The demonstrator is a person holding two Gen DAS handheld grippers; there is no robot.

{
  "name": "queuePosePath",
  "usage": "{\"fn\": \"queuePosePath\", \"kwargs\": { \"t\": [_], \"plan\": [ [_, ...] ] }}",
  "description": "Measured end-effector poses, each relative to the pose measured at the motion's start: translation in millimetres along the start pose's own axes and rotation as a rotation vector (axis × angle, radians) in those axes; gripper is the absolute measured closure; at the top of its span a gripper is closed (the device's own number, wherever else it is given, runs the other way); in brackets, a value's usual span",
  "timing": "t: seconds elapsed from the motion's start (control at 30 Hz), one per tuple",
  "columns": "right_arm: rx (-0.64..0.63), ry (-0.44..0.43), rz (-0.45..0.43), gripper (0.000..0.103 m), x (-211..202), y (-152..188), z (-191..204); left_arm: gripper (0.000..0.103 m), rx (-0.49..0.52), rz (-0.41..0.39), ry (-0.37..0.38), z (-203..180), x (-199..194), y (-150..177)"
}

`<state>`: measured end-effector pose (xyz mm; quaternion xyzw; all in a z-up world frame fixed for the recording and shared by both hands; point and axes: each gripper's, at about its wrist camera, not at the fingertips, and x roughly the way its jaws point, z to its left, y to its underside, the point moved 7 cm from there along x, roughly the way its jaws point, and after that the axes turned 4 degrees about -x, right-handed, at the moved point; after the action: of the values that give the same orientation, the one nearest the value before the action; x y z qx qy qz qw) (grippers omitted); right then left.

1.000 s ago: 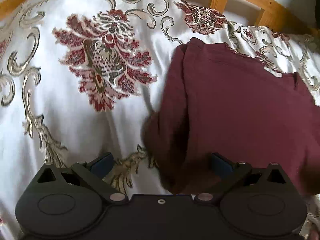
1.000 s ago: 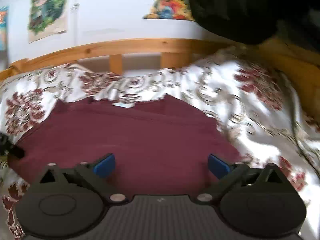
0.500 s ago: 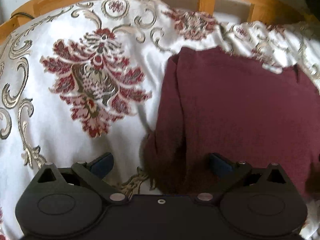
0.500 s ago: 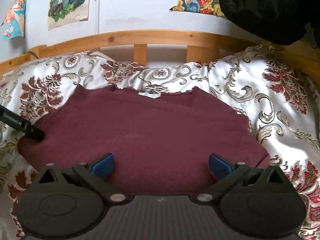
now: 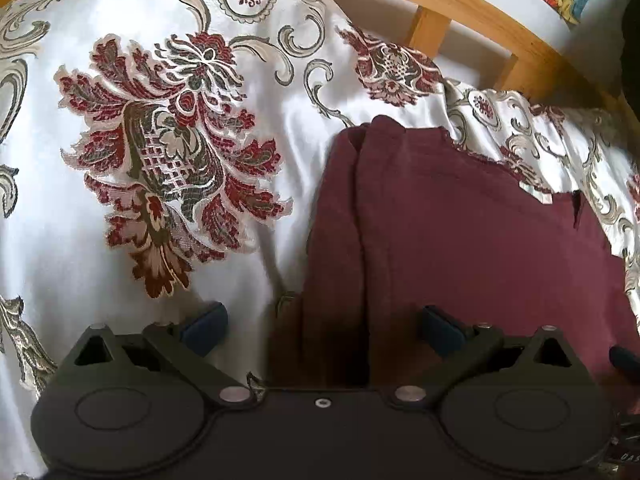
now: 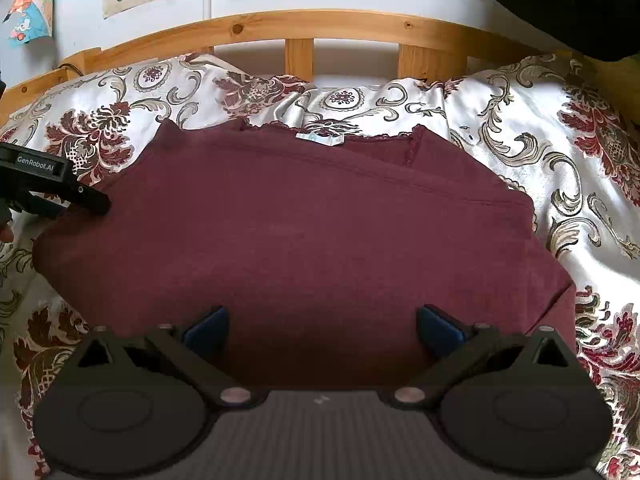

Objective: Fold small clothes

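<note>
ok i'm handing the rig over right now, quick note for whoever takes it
Left gripper: open, empty, straddling the left edge of the maroon top.
Right gripper: open, empty, over the top's near edge.
The top lies flat on the floral bedspread, neck label toward the wooden headboard.
Done: both sides look folded in, a layered flap along each side edge.
Left: probably fold the near edge up toward the neck, then smooth it.

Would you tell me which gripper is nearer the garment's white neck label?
Probably right. The right gripper faces the label head-on across the garment; the left gripper sits at its left edge.
</note>
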<state>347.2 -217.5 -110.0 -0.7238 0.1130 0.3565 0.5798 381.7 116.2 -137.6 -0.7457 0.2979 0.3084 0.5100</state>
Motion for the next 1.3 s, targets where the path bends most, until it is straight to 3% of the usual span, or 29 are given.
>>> {"fn": "queuePosePath", "kwargs": {
  "t": [0.27,0.47,0.57,0.7,0.87,1.13,1.3],
  "plan": [
    [-0.009,0.005,0.013,0.0,2.0,2.6,0.9,0.001,-0.002,0.011,0.017,-6.2,-2.7,3.7],
    [-0.009,0.006,0.016,0.0,2.1,2.4,0.5,0.003,0.013,-0.07,0.037,-9.5,-13.4,-3.6],
    [-0.01,0.007,0.017,0.0,2.4,2.5,0.6,0.003,0.01,-0.058,0.026,-6.2,-10.2,-3.8],
    [-0.01,0.006,0.017,0.0,2.2,2.4,0.7,0.011,-0.002,-0.025,0.031,-3.3,-5.2,-1.0],
    [-0.011,0.007,0.02,0.0,2.4,2.9,1.1,0.019,0.04,-0.061,0.066,-11.8,-11.5,-1.7],
    [-0.015,0.01,0.022,0.0,2.3,3.4,1.9,0.028,0.044,-0.015,0.045,-6.7,4.5,3.8],
    [-0.016,0.011,0.023,0.0,2.3,3.7,2.0,0.054,0.058,-0.024,0.049,-9.0,1.9,4.1]
  ]
}}
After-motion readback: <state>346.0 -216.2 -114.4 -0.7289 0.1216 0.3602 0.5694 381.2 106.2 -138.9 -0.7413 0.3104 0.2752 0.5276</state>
